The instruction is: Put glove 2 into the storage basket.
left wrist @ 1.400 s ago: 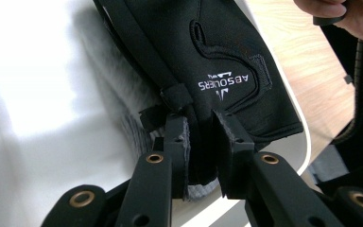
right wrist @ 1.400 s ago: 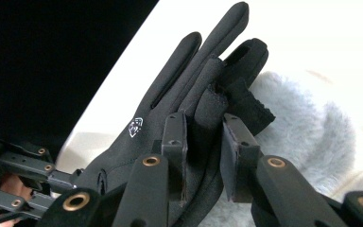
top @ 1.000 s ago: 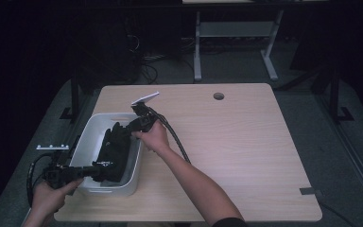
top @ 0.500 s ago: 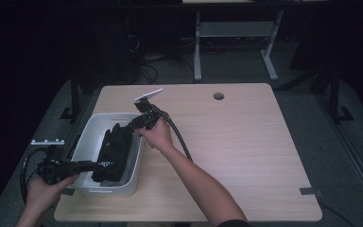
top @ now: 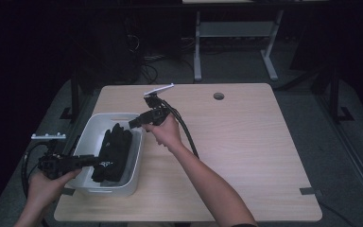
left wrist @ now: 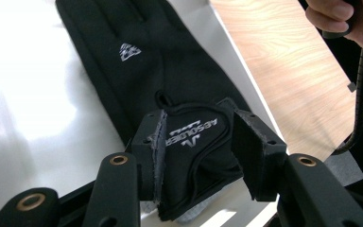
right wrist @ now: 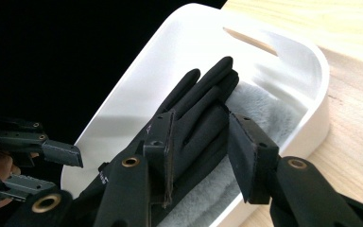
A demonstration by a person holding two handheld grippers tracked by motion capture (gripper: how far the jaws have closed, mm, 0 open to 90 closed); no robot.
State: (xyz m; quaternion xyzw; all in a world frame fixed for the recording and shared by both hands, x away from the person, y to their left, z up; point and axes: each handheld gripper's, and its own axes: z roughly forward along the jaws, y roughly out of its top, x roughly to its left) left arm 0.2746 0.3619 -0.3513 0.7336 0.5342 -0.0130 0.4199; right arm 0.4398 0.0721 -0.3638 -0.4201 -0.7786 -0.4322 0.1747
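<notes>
**A:** Black fabric glove (top: 111, 151) lies lengthwise inside the white plastic bin (top: 108, 190), with its cuff toward the bin's near end and its fingers toward the far end. How do I lift it cleanly?

**B:** Your left tool (left wrist: 196, 127) stands roughly half open. The printed cuff is bunched between its pads, which seem to press on it. Its jaws have just been opening, so I'd firm up that pinch before raising it, or the cuff may slip. Then lift straight up, over the bin.

**A:** And the right tool (right wrist: 198, 127)?

**B:** It's also about half open, and its jaws have just been opening too. It hovers at the bin's far right rim. The glove's fingers show between its jaws, but the pads don't look to press on them. I'd bring it down onto those fingers so the glove comes up level. Keep it off the grey fleecy cloth (right wrist: 260, 109) that lies under the glove in the bin.

**A:** Counts?

**B:** One bin on the pale wooden surface (top: 246, 142), one fleecy cloth and two tools. There's one glove for certain. The stacked fingers hint at a second, but I cannot tell.
</notes>
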